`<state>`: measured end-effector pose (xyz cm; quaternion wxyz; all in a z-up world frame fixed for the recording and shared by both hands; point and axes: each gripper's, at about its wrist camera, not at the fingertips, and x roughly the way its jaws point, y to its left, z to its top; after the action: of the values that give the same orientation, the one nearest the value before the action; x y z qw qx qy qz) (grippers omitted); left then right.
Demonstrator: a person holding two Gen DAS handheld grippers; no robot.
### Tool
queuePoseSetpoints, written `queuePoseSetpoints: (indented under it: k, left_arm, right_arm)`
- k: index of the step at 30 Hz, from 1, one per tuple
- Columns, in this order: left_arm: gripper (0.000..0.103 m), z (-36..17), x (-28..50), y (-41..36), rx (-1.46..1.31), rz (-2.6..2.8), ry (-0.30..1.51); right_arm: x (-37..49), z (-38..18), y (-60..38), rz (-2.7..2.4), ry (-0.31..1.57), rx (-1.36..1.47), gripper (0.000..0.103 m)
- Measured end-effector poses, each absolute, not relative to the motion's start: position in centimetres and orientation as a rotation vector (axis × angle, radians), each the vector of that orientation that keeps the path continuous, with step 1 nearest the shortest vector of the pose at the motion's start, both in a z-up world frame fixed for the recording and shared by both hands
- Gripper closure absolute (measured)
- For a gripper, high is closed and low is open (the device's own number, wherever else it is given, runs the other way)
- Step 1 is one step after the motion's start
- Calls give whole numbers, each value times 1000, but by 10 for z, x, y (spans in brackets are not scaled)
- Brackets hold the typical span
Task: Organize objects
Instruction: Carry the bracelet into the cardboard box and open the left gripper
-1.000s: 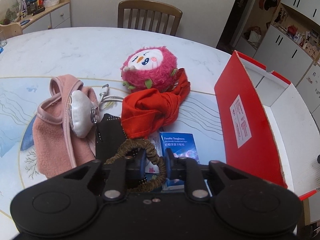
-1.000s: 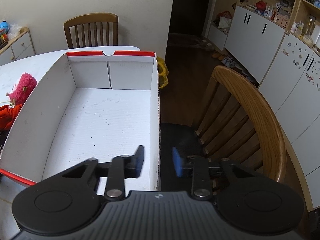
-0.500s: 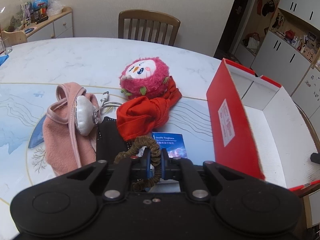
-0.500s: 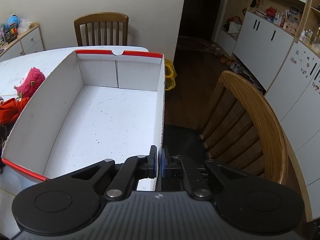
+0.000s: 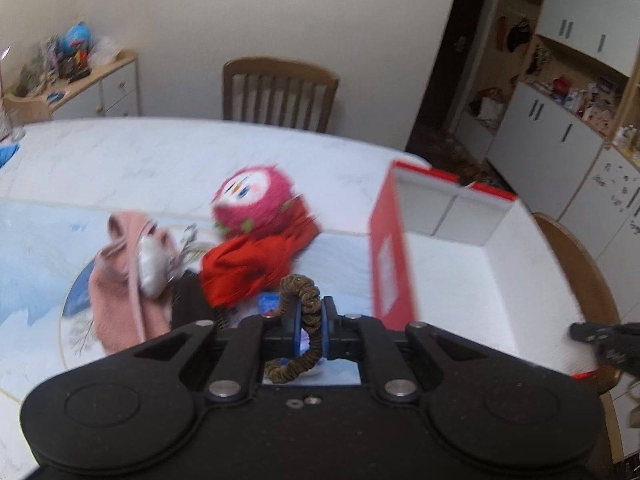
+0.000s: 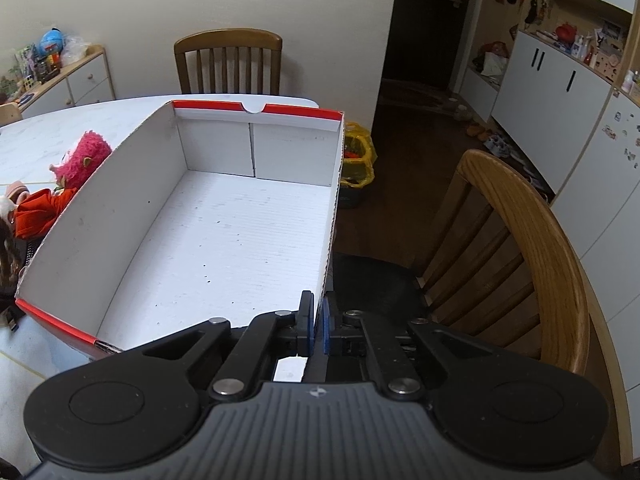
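My left gripper (image 5: 310, 322) is shut on a brown coiled hair tie (image 5: 301, 312) and holds it above the table, left of the red-and-white cardboard box (image 5: 390, 256). My right gripper (image 6: 316, 322) is shut on the box's right wall (image 6: 332, 216) near its front corner; the box is empty inside. A pink plush toy (image 5: 256, 198), a red cloth (image 5: 248, 262), a pink cloth (image 5: 120, 280) with a white pouch (image 5: 152, 264), a black item (image 5: 188, 304) and a blue packet (image 5: 269, 303) lie on the table. The plush (image 6: 82, 156) and red cloth (image 6: 40, 212) also show in the right wrist view.
A wooden chair (image 6: 524, 248) stands right of the box, another (image 5: 280, 92) at the table's far side. A sideboard (image 5: 76, 88) with clutter is at the back left, white cabinets (image 6: 560, 92) at the right. The right gripper's tip (image 5: 600, 336) shows in the left view.
My left gripper lifted the hair tie off the table and swung right toward the box. My right gripper closed on the box's right wall and stays there.
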<state>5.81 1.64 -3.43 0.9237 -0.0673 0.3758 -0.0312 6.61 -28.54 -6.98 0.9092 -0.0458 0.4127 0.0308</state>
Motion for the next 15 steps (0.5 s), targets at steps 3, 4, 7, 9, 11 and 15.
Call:
queuePoseSetpoints:
  k: [3,4,7,9,11,15]
  left_arm:
    - [97,-17,61,-3,-131,-121,747]
    - [96,-12,62,-10,-125,-143,738]
    - [96,1,69,-33,-105,-206,713]
    - [96,6,75,-48,-82,-236,701]
    - [96,8,80,-63,-60,-264,695]
    - [96,3,93,-88,-31,-312,710]
  right_arm:
    - [65,-70,-286,76,849,-104,99]
    - [66,-70,-286,79,849,-105,99]
    - [66,-70,-287,90,850,-110,99]
    - [66,-70,-287,96,851,-113,99]
    - [65,-69,-287,101,850,-115,99]
    - [65,-69,-289,112,852,-111,99]
